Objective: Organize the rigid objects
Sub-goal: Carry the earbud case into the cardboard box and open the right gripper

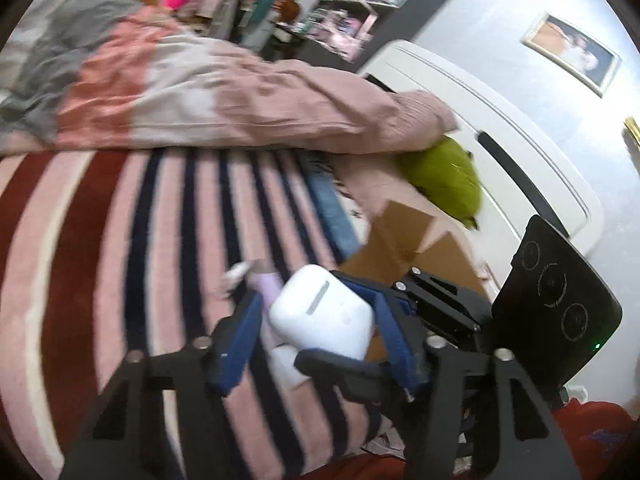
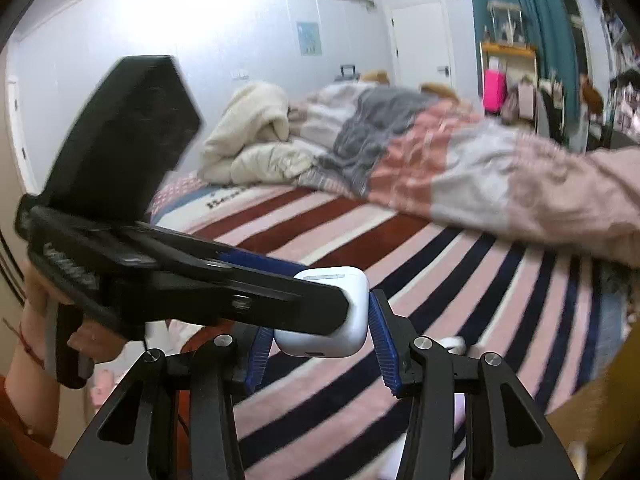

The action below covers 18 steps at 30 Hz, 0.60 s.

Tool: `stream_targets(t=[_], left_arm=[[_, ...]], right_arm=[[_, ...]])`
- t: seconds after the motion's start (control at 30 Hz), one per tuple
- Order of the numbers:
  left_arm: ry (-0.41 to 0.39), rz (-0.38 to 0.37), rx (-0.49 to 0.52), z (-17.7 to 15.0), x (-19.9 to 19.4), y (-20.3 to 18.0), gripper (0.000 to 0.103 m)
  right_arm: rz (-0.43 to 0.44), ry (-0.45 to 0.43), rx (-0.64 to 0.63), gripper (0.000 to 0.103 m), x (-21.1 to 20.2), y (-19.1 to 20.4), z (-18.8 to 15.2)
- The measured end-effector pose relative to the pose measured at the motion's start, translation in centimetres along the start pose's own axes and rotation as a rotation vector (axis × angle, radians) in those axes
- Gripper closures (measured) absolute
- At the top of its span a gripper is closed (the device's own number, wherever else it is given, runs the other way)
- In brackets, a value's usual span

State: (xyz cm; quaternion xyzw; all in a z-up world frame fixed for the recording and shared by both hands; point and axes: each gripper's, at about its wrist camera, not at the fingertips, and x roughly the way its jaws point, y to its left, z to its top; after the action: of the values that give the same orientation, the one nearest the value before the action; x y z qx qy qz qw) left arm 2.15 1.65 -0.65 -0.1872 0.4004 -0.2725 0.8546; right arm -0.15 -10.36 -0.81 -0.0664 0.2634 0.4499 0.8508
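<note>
One white earbud case [image 1: 323,312] hangs above the striped bed [image 1: 120,240], grasped by both my tools: left tool [image 1: 316,332] and right tool [image 2: 320,340] each clench it. One cardboard box [image 1: 404,248] stands beyond.

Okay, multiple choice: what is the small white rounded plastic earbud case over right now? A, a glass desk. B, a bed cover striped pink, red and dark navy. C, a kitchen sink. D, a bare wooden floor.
B: the small white rounded plastic earbud case sits between blue gripper pads above the pink, red and navy striped bed cover.
</note>
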Motion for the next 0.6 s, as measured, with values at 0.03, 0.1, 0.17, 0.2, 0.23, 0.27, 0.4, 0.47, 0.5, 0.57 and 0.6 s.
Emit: stream_targets(t=[0.03,0.1,0.17,0.2,0.23,0.27,0.4,0.47,0.5,0.57,0.6], left_arm=[[0.006,-0.018,0.021,0.4,0.6,-1.0,0.057],[0.022,-0.032,0.057,1.3,2.1,-2.9,0.057],[0.051,-0.047,0.096,2.2,4.1,-4.9,0.058],[0.066,-0.049,0.117,2.5,5.1,-5.8,0.058],[0.087,-0.051,0.144,3.0,6.4,-7.0,0.058],[0.101,-0.052,0.159,3.2,7.3,-7.7,0.058],[0.202,-0.067,0.232,4.2,12.3,-11.2,0.058],[0.266,-0.088,0.258,4.4,14.7,-12.6,0.059],[0.291,-0.093,0.269,4.6,15.6,-13.2,0.059],[0.338,-0.091,0.290,4.7,17.4,-14.2,0.060],[0.353,-0.089,0.295,4.7,18.0,-14.4,0.061]], right_arm=[[-0.012,-0.017,-0.008,0.062,-1.1,-0.3,0.0],[-0.041,-0.038,-0.010,0.062,-2.5,-1.1,-0.2],[-0.083,-0.054,-0.002,0.062,-4.1,-2.5,-0.5],[-0.108,-0.056,0.008,0.062,-5.0,-3.3,-0.7],[-0.130,-0.055,0.017,0.062,-5.7,-4.2,-0.9],[-0.149,-0.052,0.028,0.062,-6.3,-4.9,-1.1],[-0.235,-0.015,0.090,0.062,-8.7,-8.5,-2.0],[-0.280,0.022,0.130,0.063,-9.7,-10.4,-2.5],[-0.300,0.037,0.151,0.064,-10.2,-11.3,-2.8],[-0.329,0.082,0.182,0.064,-10.7,-12.8,-3.3],[-0.338,0.097,0.191,0.065,-10.9,-13.4,-3.6]])
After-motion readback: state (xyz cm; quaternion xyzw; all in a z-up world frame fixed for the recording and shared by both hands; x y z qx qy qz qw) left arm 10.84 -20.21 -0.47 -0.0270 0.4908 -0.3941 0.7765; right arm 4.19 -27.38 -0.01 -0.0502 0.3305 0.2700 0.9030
